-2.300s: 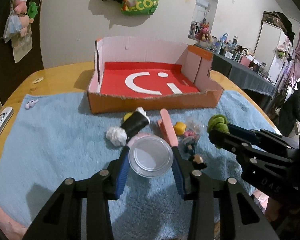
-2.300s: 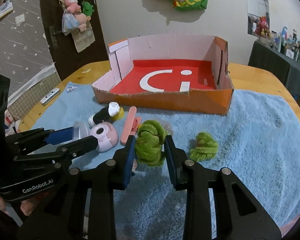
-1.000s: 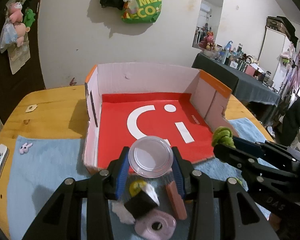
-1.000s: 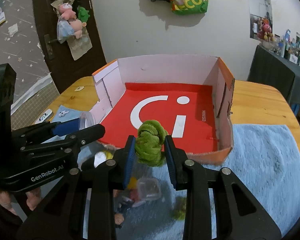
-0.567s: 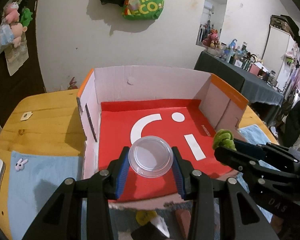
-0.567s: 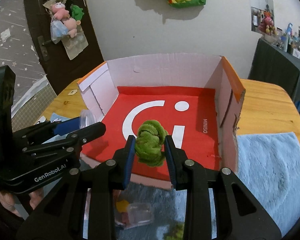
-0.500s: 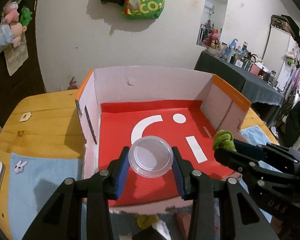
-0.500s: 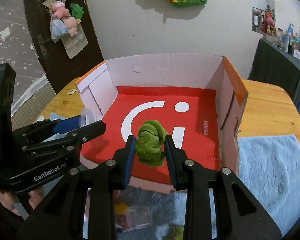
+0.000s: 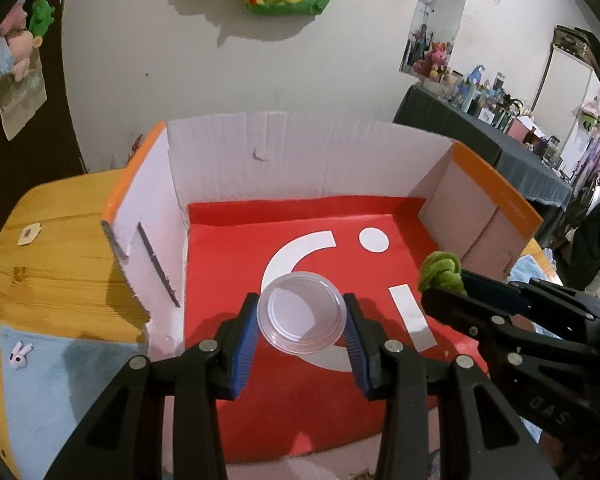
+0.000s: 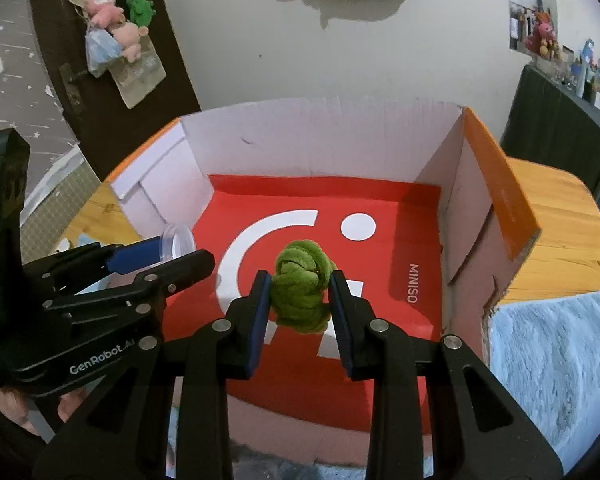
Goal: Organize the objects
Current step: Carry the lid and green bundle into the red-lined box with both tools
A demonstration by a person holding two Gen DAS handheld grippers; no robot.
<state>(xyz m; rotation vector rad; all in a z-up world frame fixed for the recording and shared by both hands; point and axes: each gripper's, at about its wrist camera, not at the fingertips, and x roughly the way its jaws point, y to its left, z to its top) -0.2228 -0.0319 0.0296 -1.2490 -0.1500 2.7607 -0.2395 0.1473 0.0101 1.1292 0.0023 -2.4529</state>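
The clear round container [image 9: 301, 312] is pinched by the left gripper [image 9: 301, 320] and the green knotted cord [image 10: 302, 286] by the right gripper [image 10: 300, 298], both above the red floor of the cardboard box [image 10: 320, 148]. The placing step is judged to be in hand; lowering and releasing are needed next.
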